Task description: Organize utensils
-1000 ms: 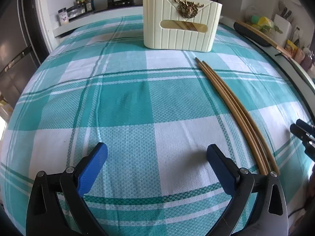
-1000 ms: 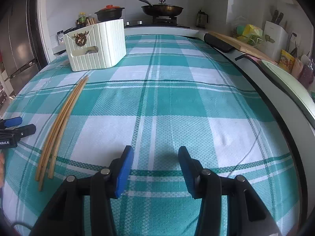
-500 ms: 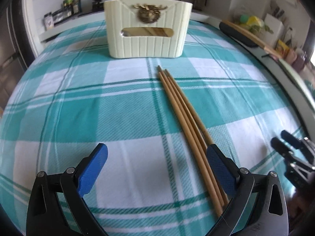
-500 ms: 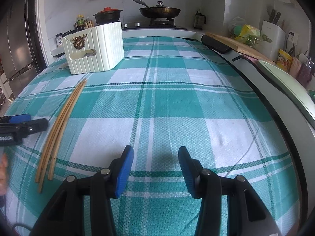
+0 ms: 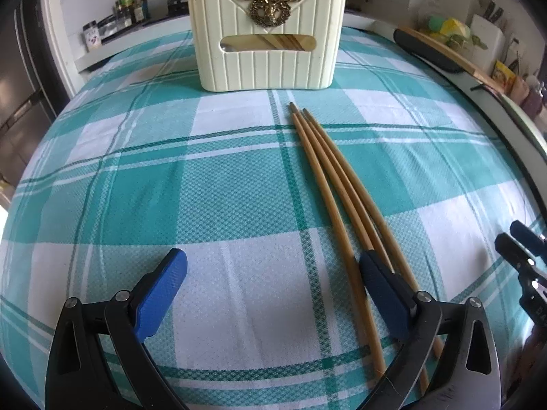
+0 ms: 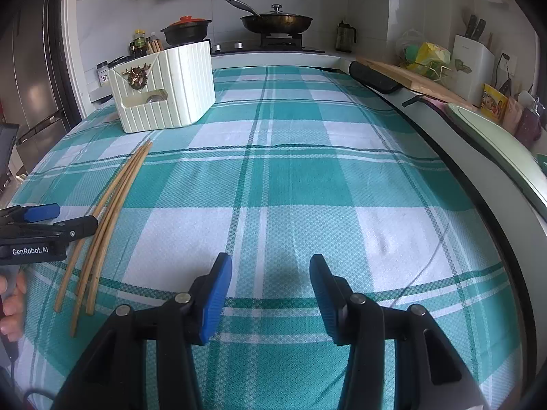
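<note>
Three long wooden chopsticks (image 5: 328, 177) lie together on the teal plaid cloth, pointing at a cream ribbed utensil holder (image 5: 266, 37) with a gold deer emblem; more chopsticks stand inside it. My left gripper (image 5: 273, 283) is open wide, low over the cloth, its right finger (image 5: 383, 290) over the sticks' near part. In the right wrist view the chopsticks (image 6: 109, 201) lie at left, the holder (image 6: 164, 85) at the back left, and the left gripper (image 6: 51, 220) beside the sticks. My right gripper (image 6: 270, 294) is open and empty over the cloth.
A stove with a black pot (image 6: 186, 32) and a frying pan (image 6: 277, 22) stands behind the table. A cutting board (image 6: 403, 71), a knife block (image 6: 473, 65) and bottles line the right counter. A fridge (image 6: 27, 78) is at left.
My left gripper has swung right toward the chopsticks, so they now run under its right finger and the holder sits straight ahead. The right gripper has barely moved.
</note>
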The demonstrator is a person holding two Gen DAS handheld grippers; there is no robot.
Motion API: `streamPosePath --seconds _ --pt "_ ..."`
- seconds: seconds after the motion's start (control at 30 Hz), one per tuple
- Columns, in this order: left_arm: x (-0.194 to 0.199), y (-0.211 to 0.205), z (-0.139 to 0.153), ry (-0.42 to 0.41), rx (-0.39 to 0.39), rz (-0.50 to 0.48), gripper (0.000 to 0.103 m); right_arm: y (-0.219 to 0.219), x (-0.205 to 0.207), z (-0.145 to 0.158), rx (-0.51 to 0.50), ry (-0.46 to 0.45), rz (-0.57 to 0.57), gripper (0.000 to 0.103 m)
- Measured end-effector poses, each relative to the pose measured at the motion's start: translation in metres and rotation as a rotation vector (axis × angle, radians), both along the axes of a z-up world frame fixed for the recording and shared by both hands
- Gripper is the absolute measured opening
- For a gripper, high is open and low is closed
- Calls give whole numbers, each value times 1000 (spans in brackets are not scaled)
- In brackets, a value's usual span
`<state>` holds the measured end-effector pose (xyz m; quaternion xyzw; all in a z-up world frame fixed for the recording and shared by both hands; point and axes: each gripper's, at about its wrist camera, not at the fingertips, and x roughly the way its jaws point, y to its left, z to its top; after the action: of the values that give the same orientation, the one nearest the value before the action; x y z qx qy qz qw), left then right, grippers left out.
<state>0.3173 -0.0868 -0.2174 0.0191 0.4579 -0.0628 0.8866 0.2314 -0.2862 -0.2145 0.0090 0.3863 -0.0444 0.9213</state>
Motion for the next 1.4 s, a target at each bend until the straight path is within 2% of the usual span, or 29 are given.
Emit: streamPosePath --seconds 0.07,0.13,0.17,0.23,0.27,0.33,0.4,0.43,0.53,0.63,0.77,0.83,1.03,1.13,1.17,1.2,1.23,1.27,1.3,1.33,1.4 --pt "-1 0 2 -13 -6 -15 89 2 0 0 -5 1 8 48" --pt "-2 -1 5 -28 -13 -42 66 8 -2 2 -1 -12 40 48" --pt "-3 -2 6 -33 -17 -60 59 11 -3 3 21 -19 66 48" --pt "-4 -4 8 -40 -23 -89 37 24 -2 8 106 -17 147 48" --pt "-5 -5 8 -44 -24 -96 32 29 -1 9 124 -12 177 48" --pt "-5 -4 8 -40 -41 -106 12 49 4 11 137 0 265 48" --pt "-5 -2 9 -35 -51 -103 7 67 11 10 132 22 334 45" --pt "-5 1 9 -33 -57 -97 6 77 18 7 130 46 368 36" --pt "-6 12 9 -28 -70 -56 5 92 31 2 124 93 403 23" --pt "-8 28 9 -23 -75 -12 5 101 39 -3 111 138 425 15" --pt "-12 46 9 -23 -69 32 5 106 38 0 62 145 404 12" --pt "-16 53 9 -24 -63 46 6 103 35 1 23 143 350 7" --pt "-30 84 8 -33 -20 71 6 62 12 1 -33 136 189 7" --pt "-33 97 8 -29 -28 70 8 51 2 3 -63 135 169 7" --pt "-32 100 8 -25 -50 63 12 49 0 4 -62 129 171 7" --pt "-31 101 8 -22 -63 58 27 47 -1 5 -57 120 176 9" --pt "-30 100 9 -22 -74 46 48 46 -2 5 -51 120 185 15" --pt "-29 98 9 -21 -71 39 59 46 -1 5 -48 124 192 22" --pt "-28 96 10 -22 -58 34 75 45 -2 5 -45 126 200 36" --pt "-27 94 9 -22 -45 29 77 45 -1 6 -47 117 211 43" --pt "-23 91 6 -3 -10 18 78 48 1 5 -62 121 238 43"
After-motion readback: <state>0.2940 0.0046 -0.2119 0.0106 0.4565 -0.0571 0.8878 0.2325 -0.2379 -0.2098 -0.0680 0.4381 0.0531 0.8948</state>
